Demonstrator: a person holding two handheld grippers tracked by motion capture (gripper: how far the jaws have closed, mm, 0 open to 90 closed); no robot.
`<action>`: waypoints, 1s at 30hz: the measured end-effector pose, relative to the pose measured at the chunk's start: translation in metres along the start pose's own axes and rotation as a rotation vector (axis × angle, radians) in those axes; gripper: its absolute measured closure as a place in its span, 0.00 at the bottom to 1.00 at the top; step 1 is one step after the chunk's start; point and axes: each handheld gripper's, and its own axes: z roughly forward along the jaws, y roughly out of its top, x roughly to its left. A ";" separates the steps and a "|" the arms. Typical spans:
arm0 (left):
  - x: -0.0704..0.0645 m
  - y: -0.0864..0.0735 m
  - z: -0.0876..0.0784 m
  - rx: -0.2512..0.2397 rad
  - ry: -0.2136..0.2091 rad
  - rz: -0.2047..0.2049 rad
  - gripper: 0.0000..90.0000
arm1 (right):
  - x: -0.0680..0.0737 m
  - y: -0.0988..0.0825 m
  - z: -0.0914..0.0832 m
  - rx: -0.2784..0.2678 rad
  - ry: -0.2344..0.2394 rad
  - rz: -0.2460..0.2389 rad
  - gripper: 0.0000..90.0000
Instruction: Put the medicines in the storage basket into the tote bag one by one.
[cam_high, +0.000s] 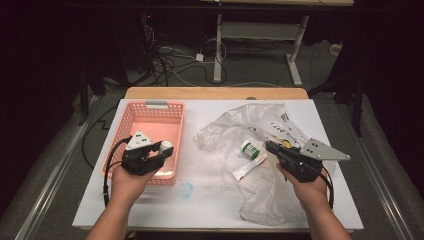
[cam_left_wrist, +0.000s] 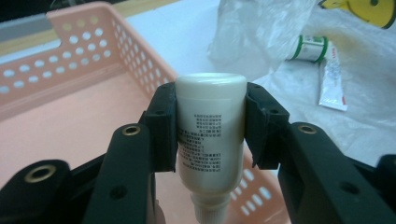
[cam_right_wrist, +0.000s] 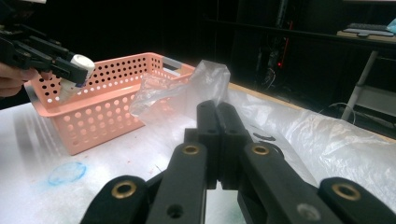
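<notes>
L gripper (cam_left_wrist: 210, 135) is clamped on a white bottle (cam_left_wrist: 210, 135) over the pink basket (cam_high: 131, 118) near the tabletop's left edge; label print, prob. too small to read, visible in left gripper view. R gripper (cam_right_wrist: 218, 140) jaws together, empty.

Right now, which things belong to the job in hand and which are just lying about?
In the job:
white bottle, clamped in the left gripper
pink basket, under the bottle

Lying about:
green-capped tube
plastic bag
yellow item
right gripper, shut on nothing
</notes>
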 end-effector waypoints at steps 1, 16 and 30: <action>-0.003 0.002 0.000 -0.006 -0.004 0.004 0.65 | 0.000 0.000 0.000 -0.001 -0.001 0.002 1.00; -0.051 0.024 0.018 -0.047 -0.114 0.082 0.65 | 0.001 0.002 -0.002 -0.013 -0.002 -0.004 1.00; -0.090 0.026 0.060 -0.016 -0.204 0.120 0.64 | 0.000 0.002 -0.004 -0.018 -0.002 0.000 1.00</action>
